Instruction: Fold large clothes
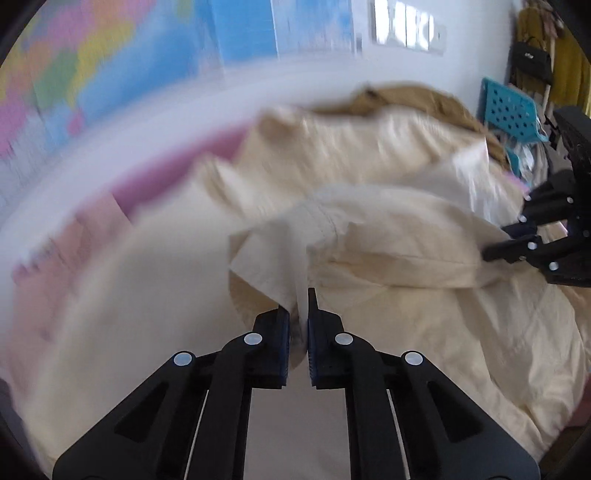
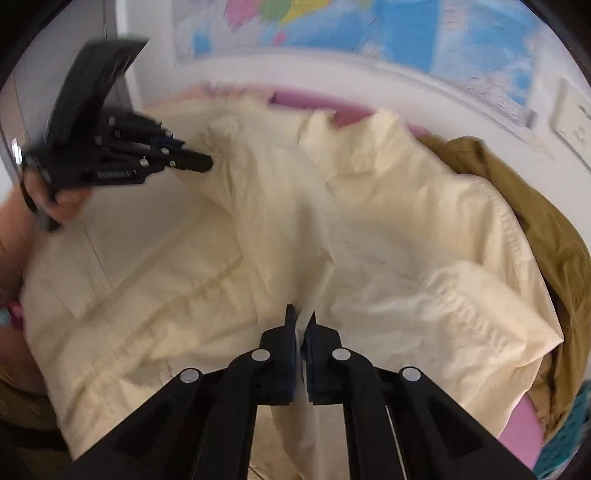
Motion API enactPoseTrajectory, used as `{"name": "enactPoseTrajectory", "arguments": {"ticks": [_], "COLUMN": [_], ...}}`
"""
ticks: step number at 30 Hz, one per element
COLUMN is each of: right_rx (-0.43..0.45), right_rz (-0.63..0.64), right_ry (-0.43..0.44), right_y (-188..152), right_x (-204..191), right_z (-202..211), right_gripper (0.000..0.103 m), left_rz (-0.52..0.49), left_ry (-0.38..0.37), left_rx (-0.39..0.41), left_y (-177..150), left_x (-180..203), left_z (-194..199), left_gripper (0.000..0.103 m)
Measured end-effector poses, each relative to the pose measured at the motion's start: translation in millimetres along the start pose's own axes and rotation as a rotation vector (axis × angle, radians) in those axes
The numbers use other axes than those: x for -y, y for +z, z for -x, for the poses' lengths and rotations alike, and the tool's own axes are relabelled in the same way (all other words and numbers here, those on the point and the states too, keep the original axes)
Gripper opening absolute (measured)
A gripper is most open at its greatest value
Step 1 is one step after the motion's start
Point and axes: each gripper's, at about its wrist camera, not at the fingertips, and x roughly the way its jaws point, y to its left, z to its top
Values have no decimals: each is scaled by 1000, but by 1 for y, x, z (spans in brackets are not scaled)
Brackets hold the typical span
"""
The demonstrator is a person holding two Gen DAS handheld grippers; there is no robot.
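Note:
A large cream garment [image 1: 406, 236] lies crumpled over a pink surface [image 1: 177, 173]. In the left wrist view my left gripper [image 1: 300, 314] is shut on a fold of the cream fabric, which rises in a ridge from between the jaws. My right gripper [image 1: 498, 243] shows at the right edge, at the far end of the same raised fold. In the right wrist view my right gripper [image 2: 301, 323] is shut on a thin edge of the cream garment [image 2: 258, 221]. My left gripper [image 2: 205, 162], held by a hand [image 2: 62, 203], pinches the cloth at the upper left.
An olive-brown garment [image 2: 535, 221] lies bunched behind the cream one, against the white wall. A teal perforated stool [image 1: 509, 107] and hanging bags stand at the far right. A teal basket [image 2: 569, 435] sits at the lower right. A coloured map [image 2: 406, 29] covers the wall.

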Motion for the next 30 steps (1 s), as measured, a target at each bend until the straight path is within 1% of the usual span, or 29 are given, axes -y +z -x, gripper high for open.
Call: {"name": "enactPoseTrajectory", "arguments": {"ticks": [1, 2, 3, 4, 5, 6, 8, 9, 10, 11, 12, 13, 14, 15, 16, 17, 18, 19, 21, 23, 24, 25, 26, 27, 28, 30], "right_rx": [39, 77, 89, 76, 51, 10, -85, -112, -139, -151, -152, -151, -148, -137, -102, -77, -42, -12, 29, 54, 54, 50, 34, -7, -50, -137], "right_rz": [-11, -22, -16, 11, 33, 55, 102, 120, 144, 168, 178, 180, 169, 155, 122, 94, 52, 14, -44, -85, -90, -103, -110, -99, -79, -52], "right_ry": [-4, -2, 3, 7, -3, -10, -11, -16, -26, -26, -22, -16, -4, 7, 41, 76, 118, 141, 189, 204, 199, 203, 214, 210, 196, 178], "right_y": [-1, -2, -5, -10, -17, -22, -34, -36, -38, -39, -40, -39, -38, -37, -34, -31, -26, -19, -6, 8, 18, 26, 30, 34, 34, 27], "right_x": [4, 6, 5, 1, -2, -5, -15, -19, -24, -27, -30, -30, -28, -25, -20, -16, -10, -2, 4, 5, 5, 3, 0, -5, -11, -18], "right_z": [9, 19, 25, 26, 24, 15, -8, -15, -21, -23, -22, -19, -15, -11, -1, 5, 12, 17, 19, 11, 2, -8, -14, -28, -42, -65], "right_gripper": [3, 3, 3, 3, 3, 4, 6, 10, 13, 13, 15, 19, 23, 32, 35, 36, 36, 36, 36, 33, 28, 20, 17, 13, 12, 12], "left_rz": [-16, -33, -61, -103, -122, -119, -89, -57, -43, -17, 11, 60, 92, 125, 140, 157, 164, 173, 175, 164, 161, 163, 164, 161, 154, 150], "left_ry": [25, 37, 62, 106, 119, 89, 60, 46, 36, 1, -37, -111, -156, -178, -186, -190, -190, -193, -199, -193, -180, -178, -177, -168, -153, -162], "left_rx": [51, 85, 112, 119, 93, 38, -62, -100, -109, -108, -100, -78, -47, 9, 39, 71, 85, 95, 71, 33, 6, -14, -42, -72, -107, -177], "left_y": [4, 4, 2, -3, -12, -20, -33, -39, -42, -44, -44, -42, -41, -38, -36, -33, -30, -26, -17, -9, -4, -9, -10, -12, -15, -23], "left_x": [-1, -1, 0, 3, 1, -4, -11, -16, -19, -24, -28, -38, -43, -51, -54, -59, -60, -61, -53, -40, -36, -33, -30, -28, -25, -21], "left_z": [10, 15, 19, 17, 12, 3, -11, -14, -13, -9, -5, 4, 13, 27, 35, 44, 49, 52, 46, 30, 20, 14, 5, -4, -14, -31], "left_gripper": [9, 14, 17, 29, 40, 42, 44, 47, 52, 53, 56, 67, 74, 75, 76, 80, 80, 80, 78, 69, 67, 63, 59, 57, 56, 55]}}
